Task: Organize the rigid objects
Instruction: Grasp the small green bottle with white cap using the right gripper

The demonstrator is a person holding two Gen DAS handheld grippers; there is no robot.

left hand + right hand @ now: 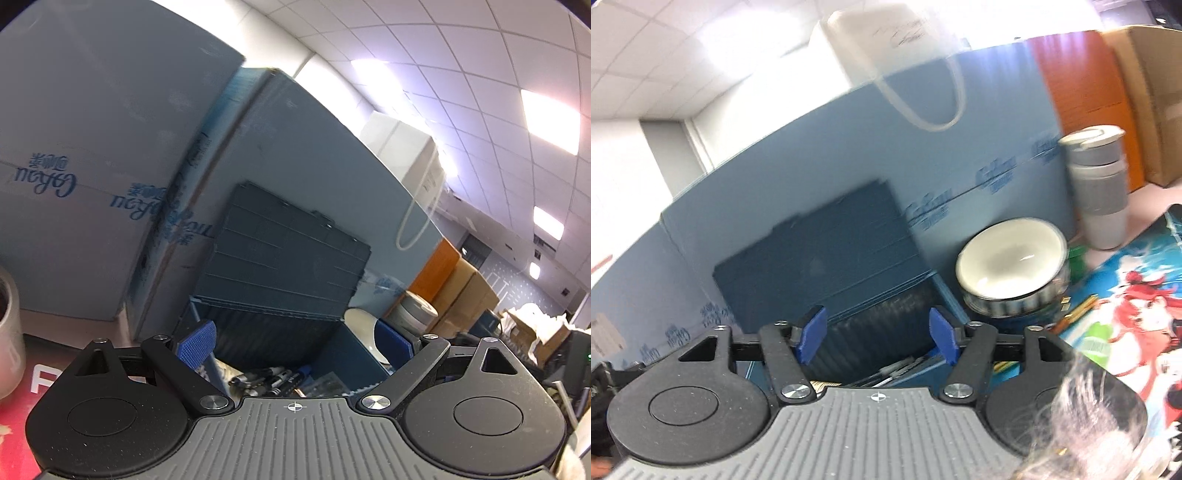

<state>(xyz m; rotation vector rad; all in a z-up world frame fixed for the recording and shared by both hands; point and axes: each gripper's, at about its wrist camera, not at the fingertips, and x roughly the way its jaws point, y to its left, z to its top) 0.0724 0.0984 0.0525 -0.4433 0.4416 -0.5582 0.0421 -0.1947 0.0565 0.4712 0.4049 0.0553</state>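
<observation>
A dark blue-grey box (273,332) stands open with its lid (284,254) raised against the blue cartons. Several marker pens (275,380) lie inside it. My left gripper (293,343) is open and empty just above the box's front. In the right wrist view the same box (871,332) and its lid (816,251) are ahead, with pens (897,369) inside. My right gripper (877,338) is open and empty over the box's front edge.
Large blue cartons (92,177) form a wall behind the box. A white bowl (1010,254) sits on a tin right of the box, with a grey-banded cup (1099,188) beyond. A colourful mat (1126,295) covers the table. A grey mug (9,328) stands at left.
</observation>
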